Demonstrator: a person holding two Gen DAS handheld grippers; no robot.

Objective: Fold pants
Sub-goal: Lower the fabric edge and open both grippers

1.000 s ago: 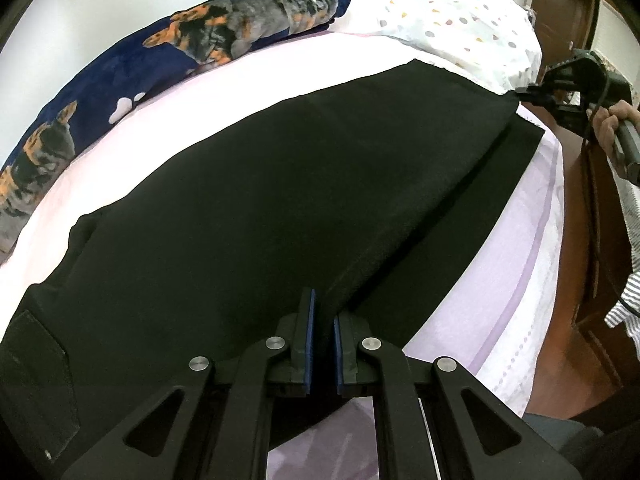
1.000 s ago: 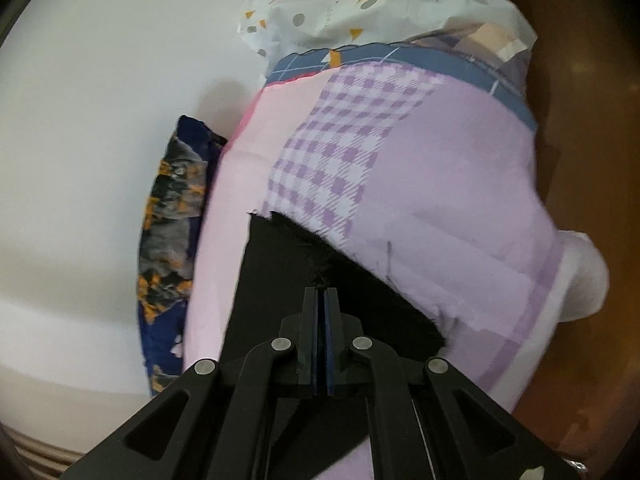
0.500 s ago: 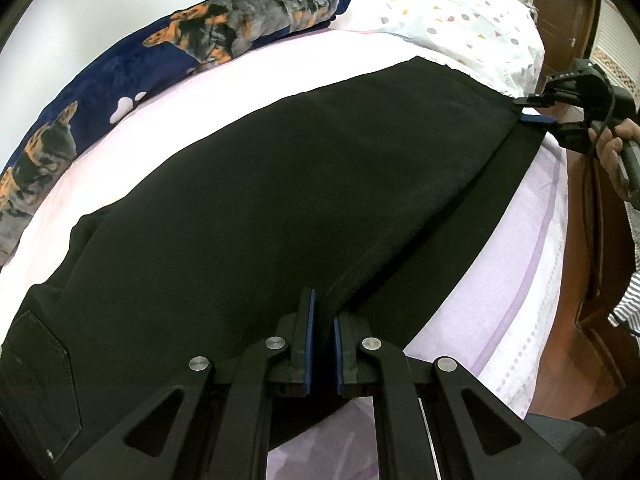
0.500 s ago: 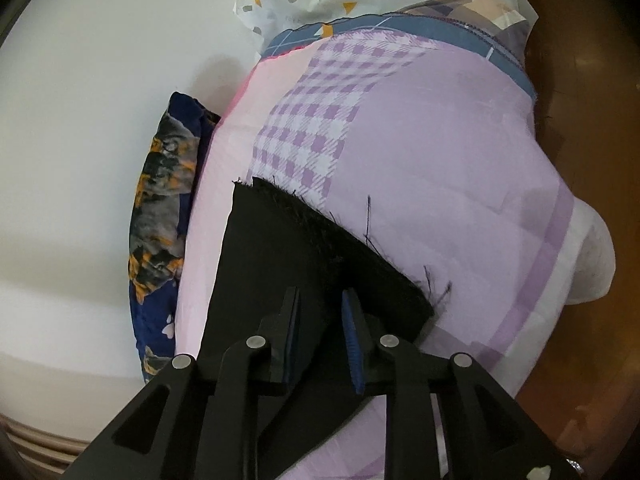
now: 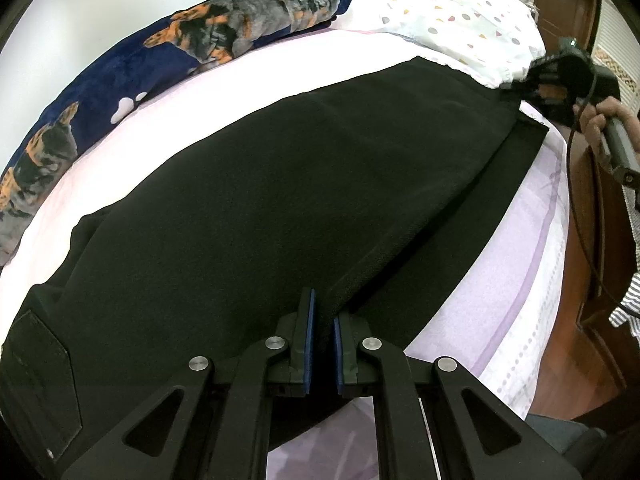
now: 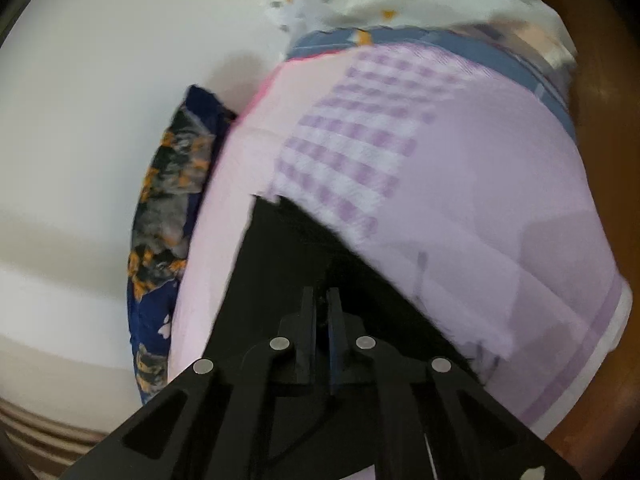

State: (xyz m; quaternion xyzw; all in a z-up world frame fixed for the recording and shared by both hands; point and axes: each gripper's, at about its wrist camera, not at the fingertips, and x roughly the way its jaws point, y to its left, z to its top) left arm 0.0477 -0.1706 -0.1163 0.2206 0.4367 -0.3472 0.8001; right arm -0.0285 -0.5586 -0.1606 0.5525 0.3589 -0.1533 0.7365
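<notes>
Pants (image 5: pixel 256 216) fabric sits pinched between our left gripper's (image 5: pixel 321 322) jaws at the near folded edge. Our right gripper (image 6: pixel 322 312) has its jaws nearly closed on the hem end, though blur obscures the contact. Black and folded lengthwise, the garment lies along the bed (image 5: pixel 516 264), between a dog-print blanket (image 5: pixel 168 56) and the bed's edge.

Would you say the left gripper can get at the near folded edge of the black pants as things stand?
Probably yes. The left gripper already has the upper leg's folded edge of the black pants between its nearly closed fingers, and nothing lies in the way on the bed sheet.
</notes>
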